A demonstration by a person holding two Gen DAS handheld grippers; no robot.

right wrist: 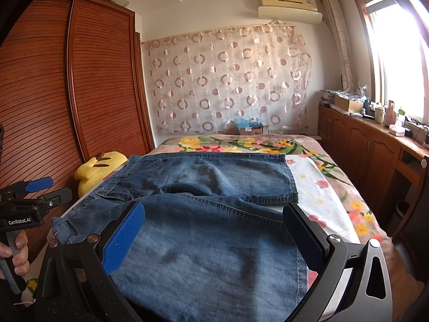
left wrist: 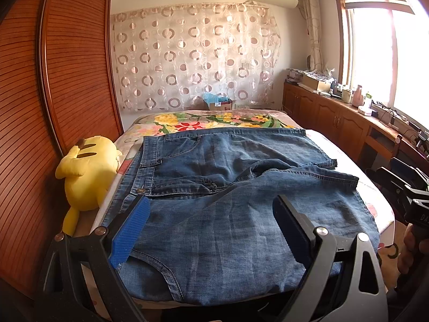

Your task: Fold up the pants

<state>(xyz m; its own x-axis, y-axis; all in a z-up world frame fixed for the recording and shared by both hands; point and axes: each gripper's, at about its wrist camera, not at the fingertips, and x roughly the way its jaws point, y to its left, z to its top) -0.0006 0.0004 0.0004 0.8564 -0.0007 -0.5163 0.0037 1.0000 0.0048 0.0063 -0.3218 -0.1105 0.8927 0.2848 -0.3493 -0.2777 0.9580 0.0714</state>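
Blue denim pants (left wrist: pixel 214 204) lie spread across the bed, waistband to the left, legs running right, the near leg overlapping the far one. They also show in the right wrist view (right wrist: pixel 209 230). My left gripper (left wrist: pixel 211 214) is open just above the waist end, its blue-padded fingers (left wrist: pixel 131 230) apart and empty. My right gripper (right wrist: pixel 214 220) is open above the near leg, fingers (right wrist: pixel 123 238) apart and empty. The right gripper also shows at the right edge of the left wrist view (left wrist: pixel 402 185), and the left gripper at the left edge of the right wrist view (right wrist: pixel 34 187).
The bed has a floral cover (left wrist: pixel 214 120). A yellow plush toy (left wrist: pixel 88 171) lies at its left edge beside the wooden wardrobe (left wrist: pixel 53 94). A wooden cabinet (left wrist: pixel 335 118) with clutter runs along the right wall under the window. A box (left wrist: pixel 218 103) stands behind the bed.
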